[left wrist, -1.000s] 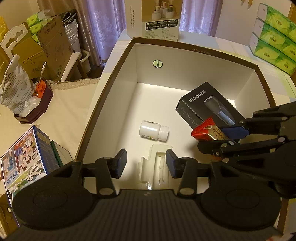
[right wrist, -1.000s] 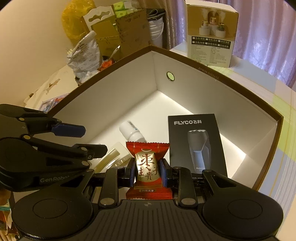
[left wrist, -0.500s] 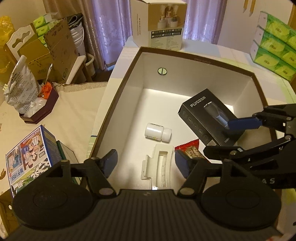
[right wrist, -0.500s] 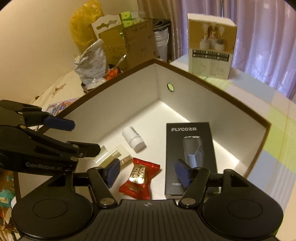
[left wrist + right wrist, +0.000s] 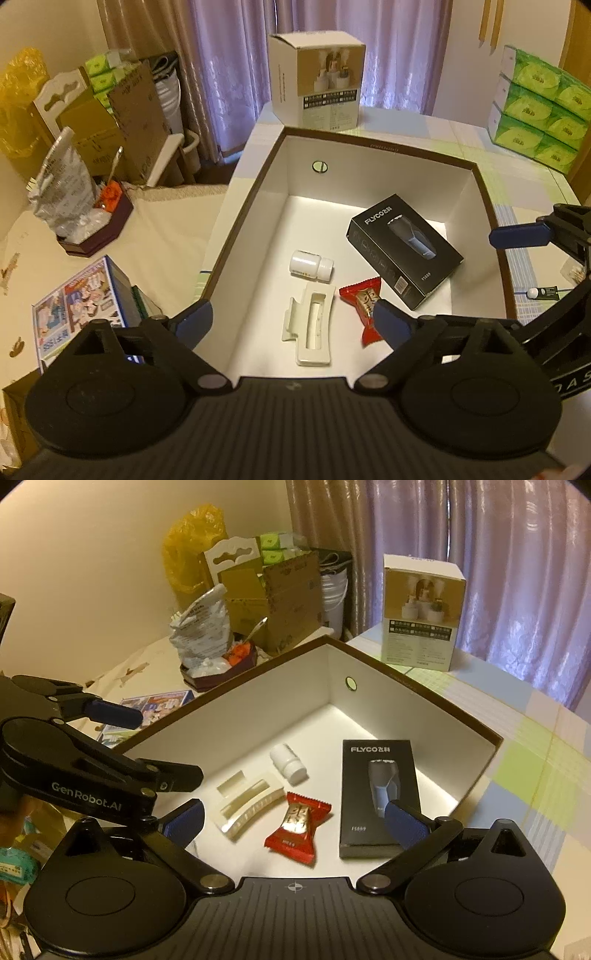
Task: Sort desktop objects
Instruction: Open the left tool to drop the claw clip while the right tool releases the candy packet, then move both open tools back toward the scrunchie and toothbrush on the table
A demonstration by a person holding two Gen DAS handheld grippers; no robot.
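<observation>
1. My right gripper (image 5: 293, 821) is spread wide, empty; the red candy (image 5: 297, 827) lies between its fingers in the box (image 5: 406, 686).
2. My left gripper (image 5: 291, 319) gapes too, above the white tray (image 5: 312, 328).

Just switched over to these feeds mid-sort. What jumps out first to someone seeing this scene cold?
The big brown-rimmed white cardboard box fills both views. On its floor, the red foil-wrapped candy lies between the black FLYCO shaver carton and the cream plastic insert tray, with the small white pill bottle just beyond. The left gripper and right gripper both hover open above it, holding nothing.
</observation>
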